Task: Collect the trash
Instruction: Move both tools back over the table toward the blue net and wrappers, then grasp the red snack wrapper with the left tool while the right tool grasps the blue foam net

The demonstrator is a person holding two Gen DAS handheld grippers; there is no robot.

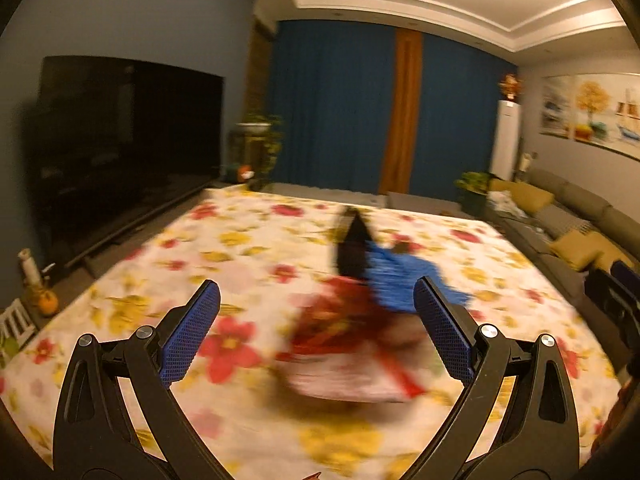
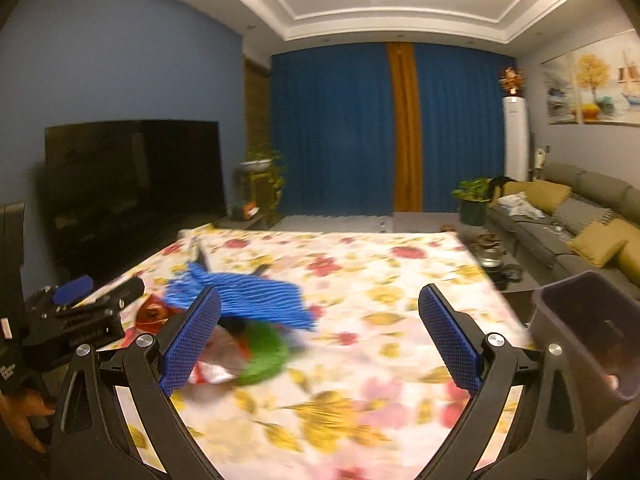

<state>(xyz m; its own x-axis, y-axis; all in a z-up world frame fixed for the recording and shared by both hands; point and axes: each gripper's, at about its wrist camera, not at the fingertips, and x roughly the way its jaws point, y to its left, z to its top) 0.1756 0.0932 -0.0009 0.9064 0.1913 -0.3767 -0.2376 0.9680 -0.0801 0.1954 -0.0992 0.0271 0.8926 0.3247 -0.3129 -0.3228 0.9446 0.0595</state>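
Left gripper (image 1: 316,296): jaws spread wide, blue pads (image 1: 192,332) apart, nothing between them and nothing touched; it hangs over the near half of the flowered tablecloth (image 1: 248,248).

Right gripper (image 2: 320,300): jaws at full spread, empty, pads clear of everything; it hangs over the near edge of the tablecloth.

Trash, all blurred:
- Blue crinkled wrapper (image 1: 400,280), mid-table, lying over the other pieces; in the right wrist view (image 2: 256,296) it sits toward the left edge of the table.
- Red and white wrapper (image 1: 348,352), just nearer than the blue one and touching it.
- Black piece (image 1: 354,248), just beyond the blue wrapper.
- Green piece (image 2: 266,356), seen only in the right wrist view, under the blue wrapper's near edge.

Dark plastic bin (image 2: 592,328): at the table's right edge, beside the right gripper; contents cannot be told.

A hand (image 2: 28,416) on the left gripper's handle shows at the left border of the right wrist view.
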